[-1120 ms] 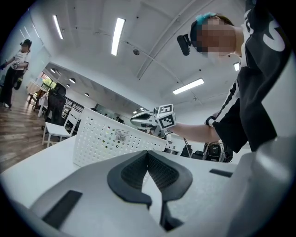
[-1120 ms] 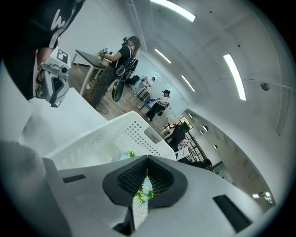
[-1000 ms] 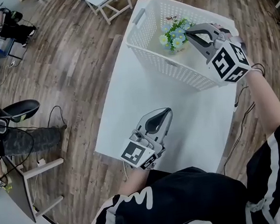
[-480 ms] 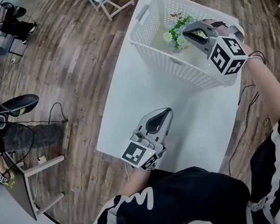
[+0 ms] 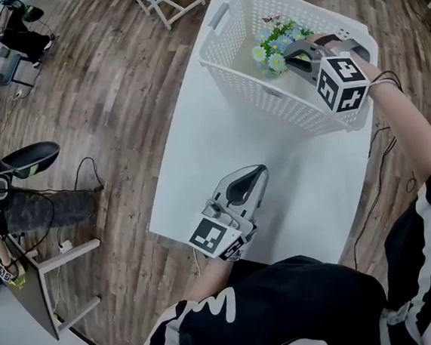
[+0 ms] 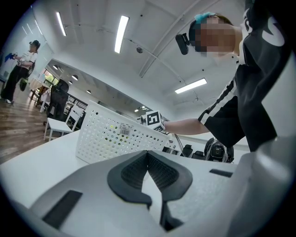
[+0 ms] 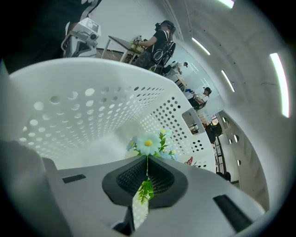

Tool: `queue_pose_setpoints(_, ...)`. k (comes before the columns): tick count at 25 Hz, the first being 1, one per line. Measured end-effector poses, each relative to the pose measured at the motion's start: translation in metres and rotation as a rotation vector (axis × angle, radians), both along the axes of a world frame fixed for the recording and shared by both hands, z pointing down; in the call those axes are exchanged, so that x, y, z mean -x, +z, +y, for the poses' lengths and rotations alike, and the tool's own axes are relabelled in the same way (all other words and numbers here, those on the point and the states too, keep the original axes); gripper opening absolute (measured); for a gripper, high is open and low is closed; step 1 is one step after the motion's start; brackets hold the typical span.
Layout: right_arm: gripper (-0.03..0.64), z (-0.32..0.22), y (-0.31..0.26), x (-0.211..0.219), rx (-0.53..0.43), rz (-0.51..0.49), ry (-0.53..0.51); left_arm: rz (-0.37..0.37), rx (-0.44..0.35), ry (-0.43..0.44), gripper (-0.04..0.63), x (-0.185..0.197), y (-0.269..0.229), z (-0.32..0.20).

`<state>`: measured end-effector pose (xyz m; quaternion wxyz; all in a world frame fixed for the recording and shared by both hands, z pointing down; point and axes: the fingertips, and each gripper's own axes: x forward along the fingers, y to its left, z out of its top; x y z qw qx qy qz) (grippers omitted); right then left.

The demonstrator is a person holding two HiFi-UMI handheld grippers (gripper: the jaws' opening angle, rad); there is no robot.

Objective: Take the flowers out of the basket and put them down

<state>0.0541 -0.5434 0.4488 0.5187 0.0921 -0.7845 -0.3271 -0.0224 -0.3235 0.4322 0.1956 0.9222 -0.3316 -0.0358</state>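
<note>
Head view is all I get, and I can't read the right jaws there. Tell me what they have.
Observer: In the right gripper view, the right gripper is shut on the stem of the flowers. A green leaf sprig hangs between the jaws.
Operator: Now give me the left jaws.
Observer: The left gripper view shows the left gripper shut, with nothing between its jaws.
Operator: Say what it faces.
Observer: It faces the perforated side wall of the white basket, which has a barcode sticker on it.
</note>
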Motion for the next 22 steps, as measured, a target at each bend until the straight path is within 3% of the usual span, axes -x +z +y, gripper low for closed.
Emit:
queue_pose_setpoints(15,0.022,-0.014,0.036,-0.013,0.057,0.090,0.041,0.015,0.004,-0.010,0.003,0.005,0.003,-0.003)
queue_pose_setpoints(18,0.071,-0.013,0.041,-0.012,0.085,0.106,0.040,0.018,0.004,-0.018,0.003,0.009,0.004,-0.003)
queue_pose_setpoints(22,0.074,-0.014,0.047,-0.011,0.093,0.123,0.038,0.021,0.006,-0.026,0.003,0.012,0.005,-0.003)
